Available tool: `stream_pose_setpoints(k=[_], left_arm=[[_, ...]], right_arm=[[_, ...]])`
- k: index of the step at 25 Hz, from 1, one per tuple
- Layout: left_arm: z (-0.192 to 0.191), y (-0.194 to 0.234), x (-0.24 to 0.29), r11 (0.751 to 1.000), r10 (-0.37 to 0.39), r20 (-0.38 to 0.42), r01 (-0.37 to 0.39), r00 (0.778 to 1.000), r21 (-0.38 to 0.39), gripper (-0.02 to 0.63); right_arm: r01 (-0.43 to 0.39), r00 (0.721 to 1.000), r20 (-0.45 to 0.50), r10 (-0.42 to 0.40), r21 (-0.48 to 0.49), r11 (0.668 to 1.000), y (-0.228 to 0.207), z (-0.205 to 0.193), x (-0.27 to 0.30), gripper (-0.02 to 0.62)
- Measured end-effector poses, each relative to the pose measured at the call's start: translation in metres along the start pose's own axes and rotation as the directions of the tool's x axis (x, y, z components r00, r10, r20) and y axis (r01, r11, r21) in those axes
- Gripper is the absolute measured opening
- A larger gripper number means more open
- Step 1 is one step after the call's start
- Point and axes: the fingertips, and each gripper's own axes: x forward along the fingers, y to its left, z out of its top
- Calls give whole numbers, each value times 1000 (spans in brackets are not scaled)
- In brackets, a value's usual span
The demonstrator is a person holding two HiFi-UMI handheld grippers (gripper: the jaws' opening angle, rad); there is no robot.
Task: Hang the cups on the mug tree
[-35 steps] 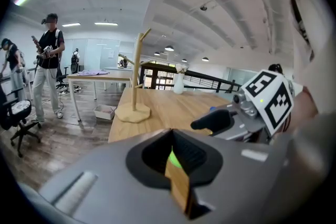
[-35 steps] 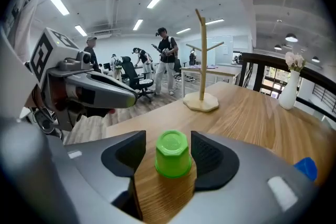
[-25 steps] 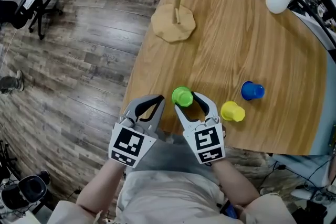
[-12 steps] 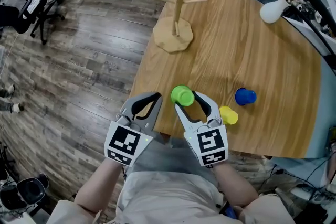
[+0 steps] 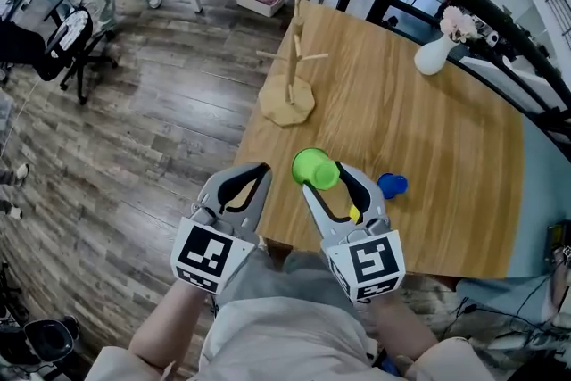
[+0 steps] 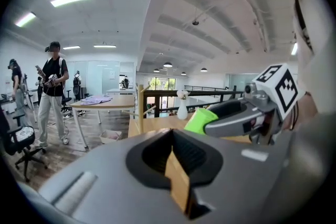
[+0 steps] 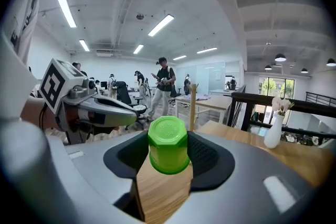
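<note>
Both hands are out in front, grippers pointing forward and slightly down. The grey left gripper [image 5: 260,171] is pinched closed with nothing in it, sitting by the near-left edge of the light wooden table [image 5: 428,138]. The grey right gripper [image 5: 323,178] is clamped on the sides of a bright green plastic cup [image 5: 314,167], base up, above the table and well apart from the wooden mug tree [image 5: 290,89]. The marker cubes just show black-and-white squares. Embossed marks on the cup base are too small to read. The yellow cup [image 5: 356,213] is mostly hidden behind the right gripper, with the blue cup [image 5: 391,185] just beside it.
</note>
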Motion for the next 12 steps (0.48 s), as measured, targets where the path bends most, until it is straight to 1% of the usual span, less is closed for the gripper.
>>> stream_pose_setpoints(k=[6,12], left_arm=[[52,-14,-31,1000,7,65,-8,998,20,2],[105,-27,-61,1000,17,144,-20,989,15,2]], right_arm=[[28,995,98,-28,-8,1000,-1,64,-42,235],[35,984,173,-34,-6,999,5,109,-80,235]])
